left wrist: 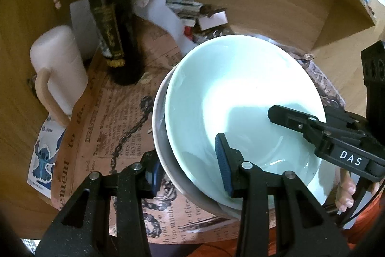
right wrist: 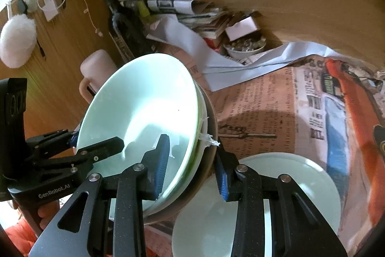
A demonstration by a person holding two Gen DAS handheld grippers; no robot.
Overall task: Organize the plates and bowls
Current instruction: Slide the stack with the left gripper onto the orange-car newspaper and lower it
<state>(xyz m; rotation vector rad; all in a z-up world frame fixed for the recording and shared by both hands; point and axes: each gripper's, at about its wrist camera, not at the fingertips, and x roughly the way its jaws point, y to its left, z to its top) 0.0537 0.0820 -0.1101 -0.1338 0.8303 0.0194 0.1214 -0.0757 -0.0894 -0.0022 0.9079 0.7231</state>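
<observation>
Both grippers grip one stack of bowls [left wrist: 240, 98] from opposite rims. The left gripper [left wrist: 190, 170] has its fingers [left wrist: 223, 160] narrowed onto the near rim, one blue pad inside the pale green top bowl, the other outside against the grey bowl under it. The right gripper [right wrist: 191, 160] clamps the far rim the same way: one pad inside the top bowl, the other outside the brown outer bowl, with the rims pinched between. In the right wrist view the stack [right wrist: 144, 112] sits tilted between the two sets of fingers. Just beyond the right fingers, a white plate [right wrist: 300, 184] lies on the newspaper-covered bench [right wrist: 264, 107]. Past the left fingers stand a dark bottle [left wrist: 110, 16] and a pink mug [left wrist: 57, 69].
</observation>
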